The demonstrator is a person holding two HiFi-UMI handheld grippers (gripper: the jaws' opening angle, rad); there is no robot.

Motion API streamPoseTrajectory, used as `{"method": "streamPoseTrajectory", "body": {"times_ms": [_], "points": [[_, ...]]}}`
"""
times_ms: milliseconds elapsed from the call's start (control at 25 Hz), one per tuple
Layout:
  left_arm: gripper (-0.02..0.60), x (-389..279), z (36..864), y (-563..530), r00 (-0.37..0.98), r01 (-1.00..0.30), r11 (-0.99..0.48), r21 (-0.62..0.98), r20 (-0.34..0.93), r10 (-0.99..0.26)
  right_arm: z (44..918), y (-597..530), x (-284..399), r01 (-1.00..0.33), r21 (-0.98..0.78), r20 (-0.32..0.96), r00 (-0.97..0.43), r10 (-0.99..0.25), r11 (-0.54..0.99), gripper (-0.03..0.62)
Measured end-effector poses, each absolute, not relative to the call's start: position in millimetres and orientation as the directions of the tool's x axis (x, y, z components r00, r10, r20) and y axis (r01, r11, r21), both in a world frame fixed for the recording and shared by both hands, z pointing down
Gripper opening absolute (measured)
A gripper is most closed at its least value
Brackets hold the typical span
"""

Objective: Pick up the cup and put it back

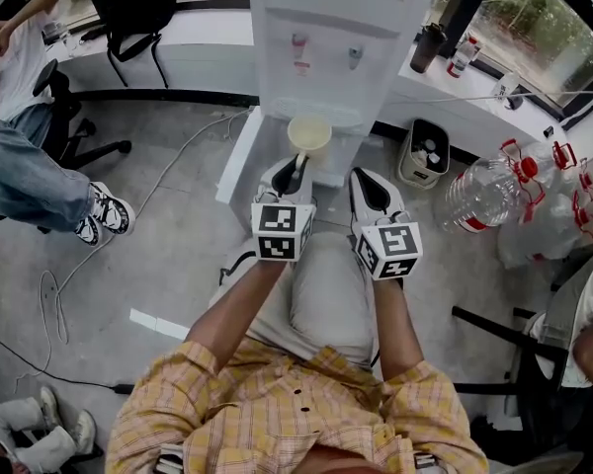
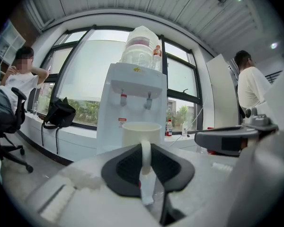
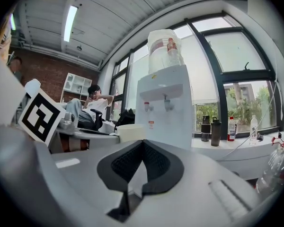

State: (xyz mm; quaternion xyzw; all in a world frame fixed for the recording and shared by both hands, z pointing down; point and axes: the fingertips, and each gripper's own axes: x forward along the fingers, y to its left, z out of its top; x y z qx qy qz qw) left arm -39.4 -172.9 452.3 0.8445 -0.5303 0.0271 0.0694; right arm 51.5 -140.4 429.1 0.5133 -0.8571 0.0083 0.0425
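As jaws grip handle, cup upright (contents unclear).

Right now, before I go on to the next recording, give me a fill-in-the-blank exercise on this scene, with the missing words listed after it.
1. The left tongs are shut on the cup by its ____.
2. The right tongs are shut and hold ____.
3. The white machine right behind the cup is a water ____.

Missing words: handle; nothing; dispenser.
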Motion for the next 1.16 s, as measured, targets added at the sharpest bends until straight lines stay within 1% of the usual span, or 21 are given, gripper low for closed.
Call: {"method": "streamPoseTrajectory", "body": {"times_ms": [440,760,960,1160], "points": [[0.049,-60.7,419.1,-144.8,0.413,-0.910,-0.407,0.085,0.077,-0.907,408.5,-125.6,40.7,-0.880,0.004,0.075,-0.473,-0.878,0.475,0.000],[0.049,-75.3,402.2,-139.1,0.409,-0.911,-0.404,0.079,0.053,-0.911,401.1,-123.0,45.7,-0.884,-0.003,0.061,-0.466,-0.882,0.467,0.000],[0.049,-69.4,390.9,-137.5,0.413,-0.910,-0.411,0.060,0.038,-0.910,392.2,-122.4,52.7,-0.892,-0.005,0.042,-0.452,-0.891,0.452,0.000],[0.049,-60.7,393.5,-138.2,0.419,-0.907,-0.416,0.063,0.040,-0.907,391.9,-127.6,58.7,-0.891,0.004,0.052,-0.454,-0.890,0.454,0.000]]}}
